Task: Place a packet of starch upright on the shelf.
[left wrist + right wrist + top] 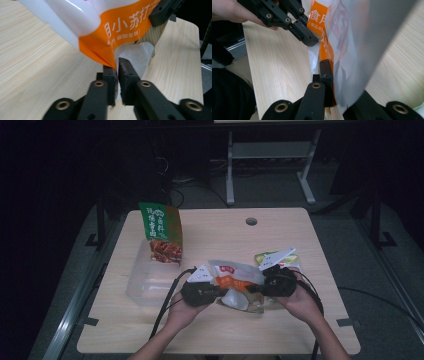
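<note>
The white-and-orange pouch (234,281) hangs just above the near middle of the tabletop (215,330), strung between the two tools: the left tool (216,291) pinches its left edge from nine o'clock and the right tool (253,288) clamps its right edge from three o'clock. In the left gripper view the jaws stand narrow on the pouch's orange corner (110,56), a thin fold of film between the pads; in the right gripper view the jaws are shut on the pouch's orange side seam (329,55), with the left tool (312,40) gripping the far edge at about eleven o'clock. The pouch's long axis runs nine to three, straight from one tool to the other, and neither hand is nearer, since each has an end. Whatever comes next, a pull apart or a carry, probably depends on that shared line. A clear container (147,282) lies at nine o'clock of the left tool, with a green packet (161,232) standing at its far end, and another packet (272,257) lies just beyond the right tool.
</note>
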A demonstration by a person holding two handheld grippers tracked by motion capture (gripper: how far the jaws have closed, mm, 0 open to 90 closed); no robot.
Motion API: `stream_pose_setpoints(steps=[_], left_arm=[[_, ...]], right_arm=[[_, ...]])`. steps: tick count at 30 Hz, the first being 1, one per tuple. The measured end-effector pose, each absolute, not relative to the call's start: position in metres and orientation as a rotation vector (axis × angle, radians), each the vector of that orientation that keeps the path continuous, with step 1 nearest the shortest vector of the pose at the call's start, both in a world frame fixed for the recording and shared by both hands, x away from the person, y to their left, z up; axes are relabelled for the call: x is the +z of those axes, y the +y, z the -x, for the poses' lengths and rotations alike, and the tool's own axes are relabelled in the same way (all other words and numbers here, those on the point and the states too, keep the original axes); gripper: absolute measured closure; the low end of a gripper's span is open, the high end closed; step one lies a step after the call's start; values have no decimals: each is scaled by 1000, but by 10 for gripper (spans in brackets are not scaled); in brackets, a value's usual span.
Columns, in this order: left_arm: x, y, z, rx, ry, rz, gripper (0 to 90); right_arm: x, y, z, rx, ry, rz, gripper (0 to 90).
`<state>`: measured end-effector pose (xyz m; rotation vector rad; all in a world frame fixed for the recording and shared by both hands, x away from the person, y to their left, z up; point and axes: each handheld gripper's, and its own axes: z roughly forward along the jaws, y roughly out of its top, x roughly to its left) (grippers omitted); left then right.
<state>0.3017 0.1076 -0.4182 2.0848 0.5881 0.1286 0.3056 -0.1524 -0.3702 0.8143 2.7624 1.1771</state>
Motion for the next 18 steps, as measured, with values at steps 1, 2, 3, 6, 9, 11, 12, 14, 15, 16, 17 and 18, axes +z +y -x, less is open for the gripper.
stream_pose_setpoints(steps=[1,2,3,6,9,11,12,14,15,16,17,18], left_arm=[[-418,109,-301,131,589,-2086,775],[-417,109,-300,133,588,-2088,762],[-417,110,-300,136,585,-2090,747],[-416,113,-297,132,586,-2092,701],[-415,116,-293,132,588,-2087,647],[-415,119,-290,147,587,-2093,617],[-415,120,-289,145,590,-2093,606],[-415,123,-287,142,592,-2090,586],[-415,124,-286,144,594,-2086,579],[-414,125,-284,147,597,-2082,575],[-415,127,-282,146,600,-2082,563],[-415,128,-281,142,598,-2085,553]], right_arm=[[-370,-153,-306,1181,2761,-813,898],[-370,-153,-305,1183,2759,-814,899],[-369,-153,-305,1184,2758,-812,899],[-368,-153,-305,1203,2754,-802,900],[-366,-153,-305,1210,2744,-806,900],[-364,-154,-306,1209,2738,-803,900],[-363,-154,-306,1204,2735,-815,900],[-360,-153,-307,1196,2732,-819,900],[-359,-153,-308,1198,2729,-810,900],[-358,-153,-308,1192,2727,-822,900],[-357,-152,-309,1188,2722,-806,900],[-355,-152,-309,1182,2718,-815,900]])
